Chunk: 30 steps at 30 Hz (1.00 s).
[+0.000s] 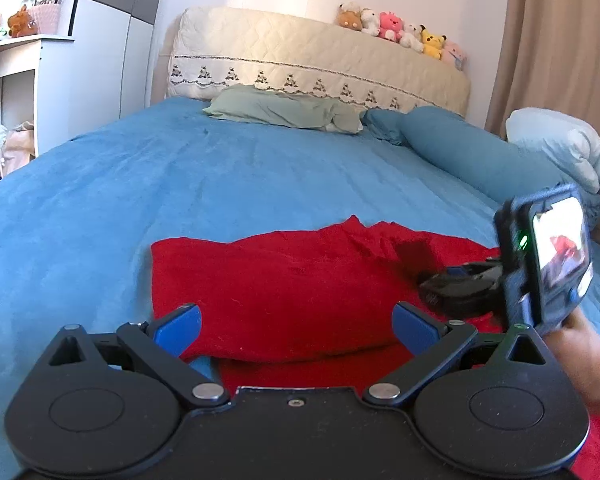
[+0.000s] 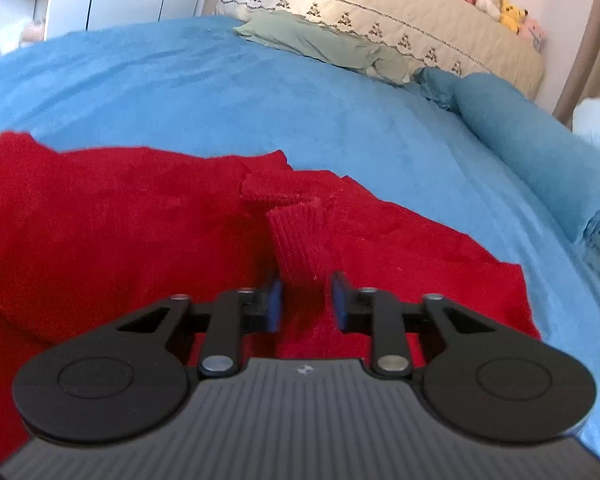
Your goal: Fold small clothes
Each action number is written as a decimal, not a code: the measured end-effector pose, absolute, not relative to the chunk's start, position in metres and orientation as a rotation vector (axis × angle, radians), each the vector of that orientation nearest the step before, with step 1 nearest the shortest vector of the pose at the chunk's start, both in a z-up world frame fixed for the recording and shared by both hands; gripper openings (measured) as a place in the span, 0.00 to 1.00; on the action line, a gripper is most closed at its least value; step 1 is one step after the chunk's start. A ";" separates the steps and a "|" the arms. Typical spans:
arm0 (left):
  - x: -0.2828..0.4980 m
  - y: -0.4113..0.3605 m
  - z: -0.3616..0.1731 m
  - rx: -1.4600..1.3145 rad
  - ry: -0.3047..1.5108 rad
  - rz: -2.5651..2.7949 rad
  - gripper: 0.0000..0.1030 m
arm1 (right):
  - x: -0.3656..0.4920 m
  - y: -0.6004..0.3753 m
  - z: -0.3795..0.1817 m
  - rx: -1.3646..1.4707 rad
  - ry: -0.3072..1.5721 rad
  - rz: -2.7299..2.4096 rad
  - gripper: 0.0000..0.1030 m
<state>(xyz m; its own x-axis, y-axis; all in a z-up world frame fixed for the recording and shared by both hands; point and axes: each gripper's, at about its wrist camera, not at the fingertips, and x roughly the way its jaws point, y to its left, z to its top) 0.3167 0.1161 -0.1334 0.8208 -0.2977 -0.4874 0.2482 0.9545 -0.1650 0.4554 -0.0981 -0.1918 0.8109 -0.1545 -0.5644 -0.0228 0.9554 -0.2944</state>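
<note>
Your left gripper (image 1: 296, 326) sits w/ fingers spread wide over the near edge of the red sweater (image 1: 284, 292), pads not touching cloth. Your right gripper (image 2: 306, 300) has its fingers pinched in on a ribbed cuff (image 2: 298, 240) of that sweater. The sweater lies spread on the blue bedspread (image 1: 180, 184). Further back: green pillow (image 1: 288, 110), blue bolster (image 1: 472, 152), then a quilted headboard (image 1: 300, 56) w/ plush toys (image 1: 404, 30) on top.

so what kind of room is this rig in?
A bedroom, almost certainly: a bed with a blue cover, a quilted cream headboard with plush toys along its top, and pillows. The red garment lies spread on the bed.
</note>
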 end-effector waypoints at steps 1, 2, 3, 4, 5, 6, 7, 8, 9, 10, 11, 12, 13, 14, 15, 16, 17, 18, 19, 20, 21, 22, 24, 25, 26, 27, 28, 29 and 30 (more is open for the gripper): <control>0.317 0.116 -0.134 -0.094 0.538 -0.289 1.00 | 0.457 -0.101 -0.188 -0.282 0.623 -0.066 0.25; 0.317 0.116 -0.135 -0.095 0.540 -0.289 1.00 | 0.447 -0.108 -0.182 -0.272 0.611 -0.062 0.24; 0.319 0.117 -0.136 -0.097 0.543 -0.290 1.00 | 0.447 -0.112 -0.175 -0.263 0.595 -0.058 0.24; 0.320 0.117 -0.137 -0.100 0.549 -0.290 1.00 | 0.443 -0.115 -0.168 -0.259 0.581 -0.054 0.24; 0.321 0.117 -0.138 -0.104 0.556 -0.289 1.00 | 0.445 -0.119 -0.158 -0.257 0.567 -0.044 0.24; 0.322 0.117 -0.139 -0.108 0.562 -0.288 1.00 | 0.443 -0.124 -0.149 -0.256 0.555 -0.039 0.24; 0.323 0.117 -0.140 -0.112 0.568 -0.288 1.00 | 0.445 -0.131 -0.137 -0.253 0.536 -0.039 0.24; 0.323 0.116 -0.142 -0.112 0.573 -0.288 1.00 | 0.446 -0.138 -0.127 -0.251 0.518 -0.047 0.24; 0.324 0.115 -0.143 -0.110 0.577 -0.289 1.00 | 0.447 -0.148 -0.115 -0.249 0.499 -0.062 0.24; 0.324 0.114 -0.145 -0.109 0.581 -0.289 1.00 | 0.448 -0.157 -0.105 -0.242 0.484 -0.079 0.24; 0.324 0.113 -0.146 -0.107 0.585 -0.291 1.00 | 0.448 -0.167 -0.097 -0.232 0.473 -0.097 0.24; 0.324 0.112 -0.147 -0.106 0.588 -0.295 1.00 | 0.449 -0.179 -0.090 -0.221 0.467 -0.118 0.24; 0.324 0.111 -0.148 -0.105 0.590 -0.299 1.00 | 0.450 -0.191 -0.085 -0.207 0.471 -0.138 0.24; 0.324 0.109 -0.149 -0.103 0.592 -0.302 1.00 | 0.452 -0.204 -0.084 -0.189 0.484 -0.157 0.24; 0.324 0.107 -0.150 -0.103 0.595 -0.305 1.00 | 0.452 -0.215 -0.087 -0.171 0.500 -0.168 0.24; 0.325 0.106 -0.151 -0.103 0.598 -0.309 1.00 | 0.451 -0.225 -0.092 -0.154 0.523 -0.178 0.24; 0.325 0.105 -0.152 -0.102 0.601 -0.311 1.00 | 0.449 -0.233 -0.100 -0.139 0.543 -0.188 0.24; 0.325 0.105 -0.153 -0.100 0.603 -0.312 1.00 | 0.447 -0.241 -0.108 -0.113 0.563 -0.195 0.24; 0.326 0.105 -0.153 -0.095 0.604 -0.310 1.00 | 0.445 -0.250 -0.115 -0.079 0.578 -0.197 0.24; 0.325 0.105 -0.153 -0.092 0.603 -0.309 1.00 | 0.443 -0.257 -0.121 -0.039 0.589 -0.194 0.24; 0.324 0.105 -0.154 -0.087 0.602 -0.310 1.00 | 0.439 -0.262 -0.127 -0.003 0.596 -0.185 0.24; 0.324 0.105 -0.154 -0.083 0.602 -0.309 1.00 | 0.436 -0.267 -0.131 0.036 0.600 -0.175 0.24; 0.323 0.105 -0.152 -0.075 0.597 -0.303 1.00 | 0.428 -0.275 -0.136 0.093 0.581 -0.156 0.24; 0.323 0.105 -0.152 -0.070 0.592 -0.303 1.00 | 0.425 -0.281 -0.137 0.116 0.569 -0.146 0.24; 0.323 0.104 -0.151 -0.063 0.587 -0.303 1.00 | 0.424 -0.287 -0.139 0.135 0.563 -0.144 0.25; 0.324 0.102 -0.149 -0.057 0.585 -0.300 1.00 | 0.425 -0.288 -0.143 0.142 0.569 -0.154 0.27; 0.325 0.101 -0.148 -0.052 0.585 -0.299 1.00 | 0.426 -0.295 -0.146 0.149 0.576 -0.171 0.29; 0.327 0.099 -0.147 -0.049 0.584 -0.298 1.00 | 0.427 -0.302 -0.152 0.151 0.593 -0.188 0.40; 0.328 0.097 -0.147 -0.048 0.585 -0.295 1.00 | 0.431 -0.304 -0.158 0.141 0.616 -0.197 0.56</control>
